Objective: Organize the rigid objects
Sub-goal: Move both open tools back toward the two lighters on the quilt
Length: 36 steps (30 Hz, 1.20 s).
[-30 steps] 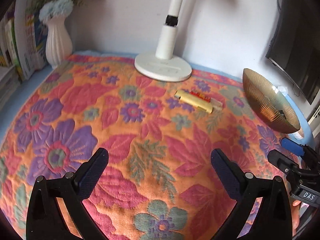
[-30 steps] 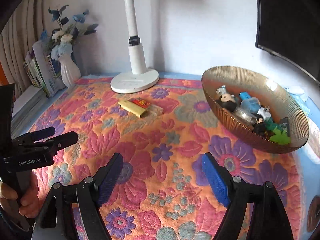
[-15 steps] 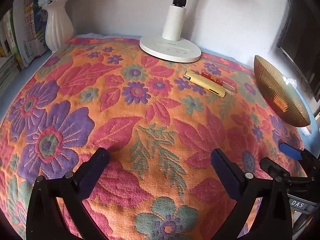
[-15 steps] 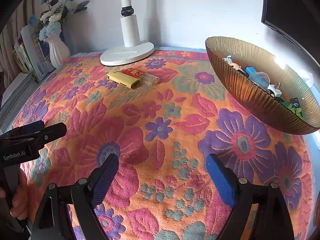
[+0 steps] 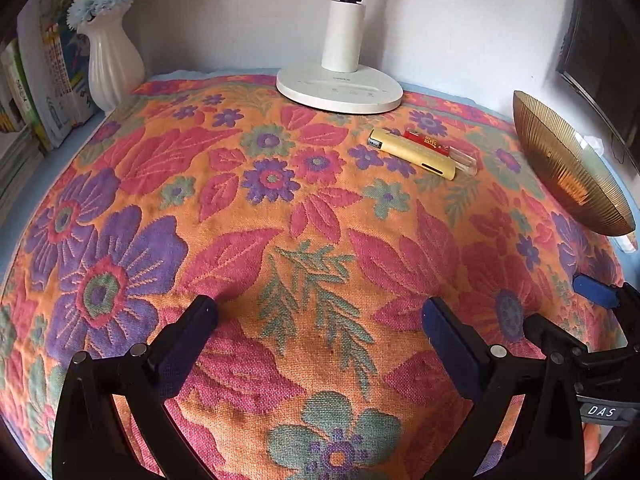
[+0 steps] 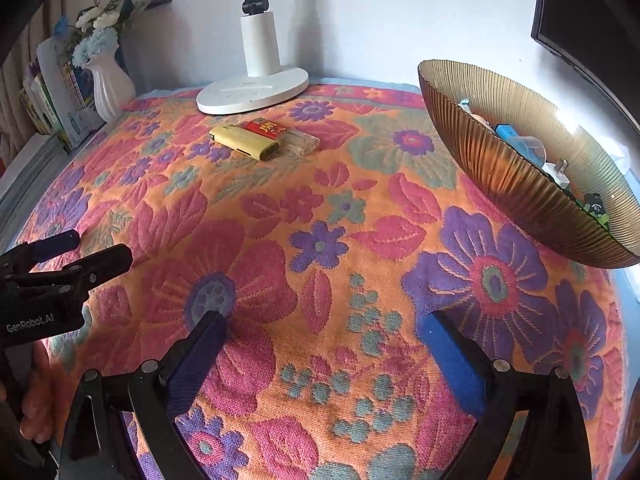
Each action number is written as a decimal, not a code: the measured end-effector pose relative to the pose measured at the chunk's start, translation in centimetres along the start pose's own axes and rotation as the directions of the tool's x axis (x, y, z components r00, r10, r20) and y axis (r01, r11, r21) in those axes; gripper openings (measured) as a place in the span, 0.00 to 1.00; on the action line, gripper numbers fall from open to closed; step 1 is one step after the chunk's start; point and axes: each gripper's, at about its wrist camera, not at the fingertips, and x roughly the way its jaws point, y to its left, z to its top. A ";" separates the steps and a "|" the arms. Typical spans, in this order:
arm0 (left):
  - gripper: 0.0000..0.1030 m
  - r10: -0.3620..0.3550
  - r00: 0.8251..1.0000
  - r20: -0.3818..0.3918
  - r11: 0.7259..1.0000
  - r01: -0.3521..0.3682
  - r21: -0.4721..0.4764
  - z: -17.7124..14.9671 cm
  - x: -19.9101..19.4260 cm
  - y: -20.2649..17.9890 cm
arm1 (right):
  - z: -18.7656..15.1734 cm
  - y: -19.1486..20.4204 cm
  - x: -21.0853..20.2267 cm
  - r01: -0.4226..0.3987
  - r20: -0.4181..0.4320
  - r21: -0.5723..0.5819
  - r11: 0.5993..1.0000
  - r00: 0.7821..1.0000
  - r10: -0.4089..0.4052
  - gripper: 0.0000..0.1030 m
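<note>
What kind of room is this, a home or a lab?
Most likely a home, perhaps a desk or side table: a floral cloth covers it, with a white vase of flowers, a desk lamp and books against the wall.

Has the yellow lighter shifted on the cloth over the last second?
No. The yellow lighter lies beside the red lighter, in front of the lamp base, as before; only the cameras moved.

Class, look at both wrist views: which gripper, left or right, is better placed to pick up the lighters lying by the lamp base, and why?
Probably the right gripper. Its jaws are opening, nothing between them, and the lighters and the amber bowl both lie ahead of it. The left gripper is open too, but sits farther from that bowl.
</note>
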 end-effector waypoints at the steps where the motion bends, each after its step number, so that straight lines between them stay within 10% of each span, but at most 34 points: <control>1: 0.99 0.001 1.000 0.000 1.000 -0.001 0.001 0.0 0.0 0.0 | 0.0 0.0 0.0 0.001 0.000 0.000 1.000 1.000 -0.001 0.97; 30: 0.99 0.019 1.000 -0.019 1.000 -0.019 0.023 0.1 0.1 -0.4 | 0.0 0.1 -0.1 0.006 0.007 0.008 1.000 1.000 -0.006 0.98; 36: 0.99 -0.134 0.990 0.030 0.990 0.133 0.046 4.7 -2.3 -2.0 | 2.8 -0.3 -1.7 -0.081 0.035 0.054 0.995 0.996 0.080 0.93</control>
